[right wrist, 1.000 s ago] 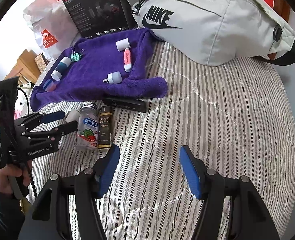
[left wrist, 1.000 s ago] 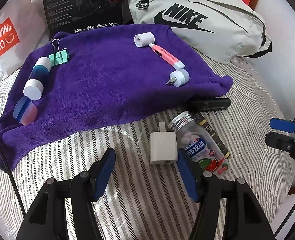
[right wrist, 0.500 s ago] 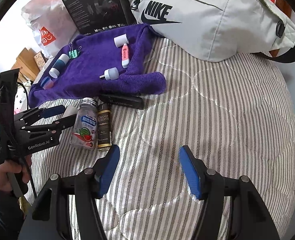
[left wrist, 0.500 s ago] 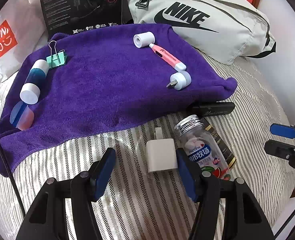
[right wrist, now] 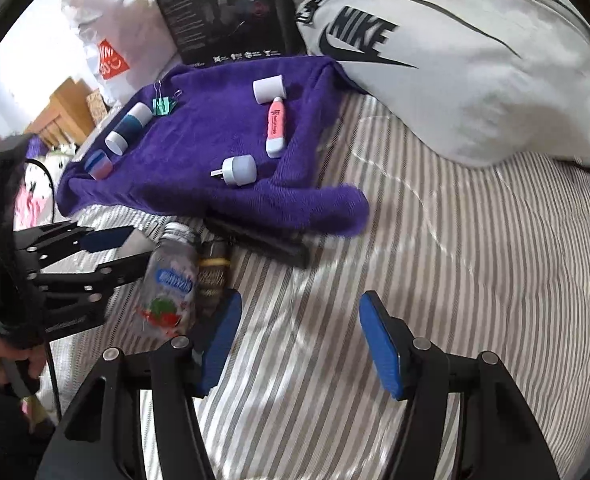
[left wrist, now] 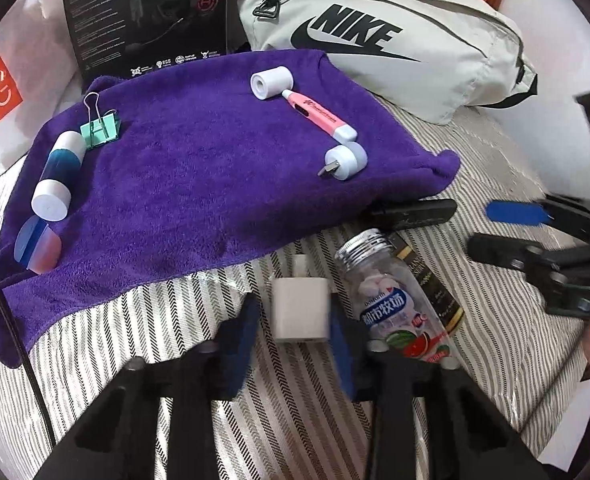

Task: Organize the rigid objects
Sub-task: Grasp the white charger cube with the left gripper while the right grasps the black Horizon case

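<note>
A white charger cube [left wrist: 301, 309] lies on the striped bedspread, between the blue pads of my left gripper [left wrist: 295, 340]; the jaws stand close on both sides of it but look still open. Beside it lie a candy bottle [left wrist: 391, 304], a dark brown bottle [left wrist: 431, 280] and a black pen-like case [left wrist: 413, 214]. On the purple towel [left wrist: 199, 168] lie a pink highlighter [left wrist: 319, 114], its white cap [left wrist: 271, 82], a round white plug [left wrist: 345, 160], a green binder clip [left wrist: 99, 130], a blue-white tube [left wrist: 59, 176] and an eraser [left wrist: 37, 246]. My right gripper [right wrist: 301, 338] is open and empty over the bedspread.
A grey Nike bag [left wrist: 395, 32], a black headset box [left wrist: 147, 12] and a white Miniso bag [left wrist: 7, 80] stand behind the towel. The right gripper also shows in the left wrist view [left wrist: 543, 236], to the right of the bottles.
My left gripper has moved forward and narrowed its jaws around the white charger cube. My right gripper has moved closer to the bottles and the towel.
</note>
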Tool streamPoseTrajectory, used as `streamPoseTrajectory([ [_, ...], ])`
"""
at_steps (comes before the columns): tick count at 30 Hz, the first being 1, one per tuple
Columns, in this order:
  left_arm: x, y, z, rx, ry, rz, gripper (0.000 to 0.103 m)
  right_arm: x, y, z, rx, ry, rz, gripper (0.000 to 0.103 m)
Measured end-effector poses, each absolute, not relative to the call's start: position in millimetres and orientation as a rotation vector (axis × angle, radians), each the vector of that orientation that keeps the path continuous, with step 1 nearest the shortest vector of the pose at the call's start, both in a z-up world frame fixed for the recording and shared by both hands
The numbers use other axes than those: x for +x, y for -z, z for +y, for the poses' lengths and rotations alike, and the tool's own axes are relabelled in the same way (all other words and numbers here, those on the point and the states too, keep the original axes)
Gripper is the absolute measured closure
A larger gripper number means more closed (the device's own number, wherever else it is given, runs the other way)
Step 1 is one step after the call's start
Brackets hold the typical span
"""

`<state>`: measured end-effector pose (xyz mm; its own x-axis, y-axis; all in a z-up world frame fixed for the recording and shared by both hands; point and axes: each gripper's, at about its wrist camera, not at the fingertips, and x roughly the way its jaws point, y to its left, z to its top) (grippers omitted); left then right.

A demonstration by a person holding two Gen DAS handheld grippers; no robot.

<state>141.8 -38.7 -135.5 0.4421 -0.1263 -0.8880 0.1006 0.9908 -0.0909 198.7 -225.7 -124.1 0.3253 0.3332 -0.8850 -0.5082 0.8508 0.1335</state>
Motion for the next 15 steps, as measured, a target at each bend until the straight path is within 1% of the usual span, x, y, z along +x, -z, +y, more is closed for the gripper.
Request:
streamPoseTrajectory([
  [2,140.2,134.4,-36.1,-0.024,0.146,1.107,0.078,203.6,128.1,-218.6,-0.207,-0.575,1.112,0.043],
  [5,137.5,133.5,-29.8,-0.031,0.149,1.111,0.078,207.1,131.3,-211.6,-0.244,-0.598,1.098,0.048],
  [8,136.4,133.8,-24.6,-0.047,0.152,1.114,0.078,211.2,134.5,-205.6,-0.266,-0.618,1.087,0.048],
  [14,136.2,135.2,-18.1,-0.091,0.174,1.115,0.078,212.0,137.9,-193.8,-0.304,-0.667,1.066,0.060],
  [15,136.4,135.3,-16.7,-0.105,0.177,1.115,0.077,210.7,137.2,-192.3,-0.313,-0.673,1.061,0.066],
])
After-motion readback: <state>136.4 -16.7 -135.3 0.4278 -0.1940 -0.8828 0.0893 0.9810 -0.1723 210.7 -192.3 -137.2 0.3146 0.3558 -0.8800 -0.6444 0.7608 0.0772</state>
